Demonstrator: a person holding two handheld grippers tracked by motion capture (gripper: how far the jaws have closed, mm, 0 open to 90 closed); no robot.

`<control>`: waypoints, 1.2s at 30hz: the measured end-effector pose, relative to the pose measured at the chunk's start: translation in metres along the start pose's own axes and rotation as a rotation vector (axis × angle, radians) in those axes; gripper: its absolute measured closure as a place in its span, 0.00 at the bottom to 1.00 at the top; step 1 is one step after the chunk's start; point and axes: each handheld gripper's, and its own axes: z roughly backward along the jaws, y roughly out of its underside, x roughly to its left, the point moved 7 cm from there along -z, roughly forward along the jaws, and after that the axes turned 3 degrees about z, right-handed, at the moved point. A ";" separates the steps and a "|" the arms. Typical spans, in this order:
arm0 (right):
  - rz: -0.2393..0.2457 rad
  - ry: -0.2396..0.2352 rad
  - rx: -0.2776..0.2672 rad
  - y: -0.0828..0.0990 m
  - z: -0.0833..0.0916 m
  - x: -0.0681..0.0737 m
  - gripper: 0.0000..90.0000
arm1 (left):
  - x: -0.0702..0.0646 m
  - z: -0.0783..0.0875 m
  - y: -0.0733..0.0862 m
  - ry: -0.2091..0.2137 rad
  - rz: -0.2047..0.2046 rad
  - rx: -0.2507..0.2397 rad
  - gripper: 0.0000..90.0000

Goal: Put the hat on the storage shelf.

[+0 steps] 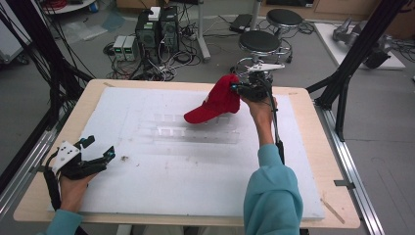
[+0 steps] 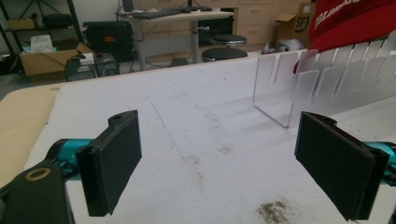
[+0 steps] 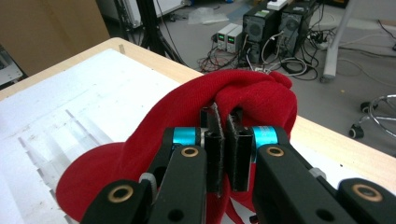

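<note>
The right hand-held gripper was clamped on the crown of the red cap, lifted over the clear slotted rack on the table, apparently not yet placed, while the left hand-held gripper rested wide apart, idle.

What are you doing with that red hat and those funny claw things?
A person holds a gripper in each hand at a table covered with a white sheet. The right gripper is pinching the red cap by its fabric and holding it up above a clear plastic rack in the middle of the table. The left gripper is open, holds nothing, and sits near the table's left edge.
</note>
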 end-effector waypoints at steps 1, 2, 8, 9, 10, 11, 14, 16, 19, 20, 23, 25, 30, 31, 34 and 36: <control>-0.004 -0.001 -0.001 -0.001 0.001 0.001 0.97 | 0.000 0.000 0.000 -0.001 0.003 -0.004 0.17; -0.004 -0.001 -0.001 -0.001 0.001 0.001 0.97 | 0.001 0.000 0.000 0.000 0.004 0.000 0.17; 0.028 -0.031 -0.039 -0.012 0.007 0.012 0.97 | 0.000 0.000 0.001 0.006 0.014 0.010 0.17; 0.028 -0.031 -0.039 -0.012 0.007 0.012 0.97 | 0.000 0.000 0.000 0.008 0.015 0.008 0.17; 0.042 -0.044 -0.053 -0.019 0.010 0.017 0.97 | 0.000 0.000 0.000 0.009 0.017 0.010 0.17; 0.042 -0.044 -0.053 -0.019 0.010 0.017 0.97 | 0.000 0.000 0.000 0.011 0.018 0.011 0.17; 0.063 -0.064 -0.065 -0.028 0.014 0.026 0.97 | 0.001 0.000 0.000 0.010 0.028 0.011 0.17; 0.076 -0.078 -0.076 -0.033 0.016 0.032 0.97 | 0.001 0.001 -0.001 0.012 0.032 0.014 0.17; 0.092 -0.098 -0.088 -0.039 0.019 0.041 0.97 | 0.001 0.001 -0.003 0.016 0.029 0.033 0.17; 0.098 -0.104 -0.091 -0.041 0.019 0.043 0.97 | 0.001 0.001 -0.005 0.020 0.028 0.039 0.17; 0.114 -0.121 -0.098 -0.046 0.022 0.051 0.97 | 0.001 0.000 -0.012 0.031 0.028 0.038 0.16; 0.130 -0.130 -0.102 -0.049 0.024 0.057 0.97 | 0.000 0.000 -0.017 0.041 0.030 0.031 0.17; 0.156 -0.149 -0.131 -0.060 0.032 0.066 0.97 | -0.003 -0.001 -0.021 0.056 0.029 0.042 0.17; 0.161 -0.158 -0.140 -0.063 0.034 0.068 0.97 | -0.003 -0.001 -0.021 0.061 0.030 0.044 0.16; 0.174 -0.172 -0.153 -0.067 0.039 0.073 0.97 | -0.004 -0.001 -0.024 0.069 0.035 0.043 0.16; 0.180 -0.188 -0.159 -0.069 0.043 0.077 0.97 | -0.005 -0.001 -0.026 0.075 0.038 0.043 0.16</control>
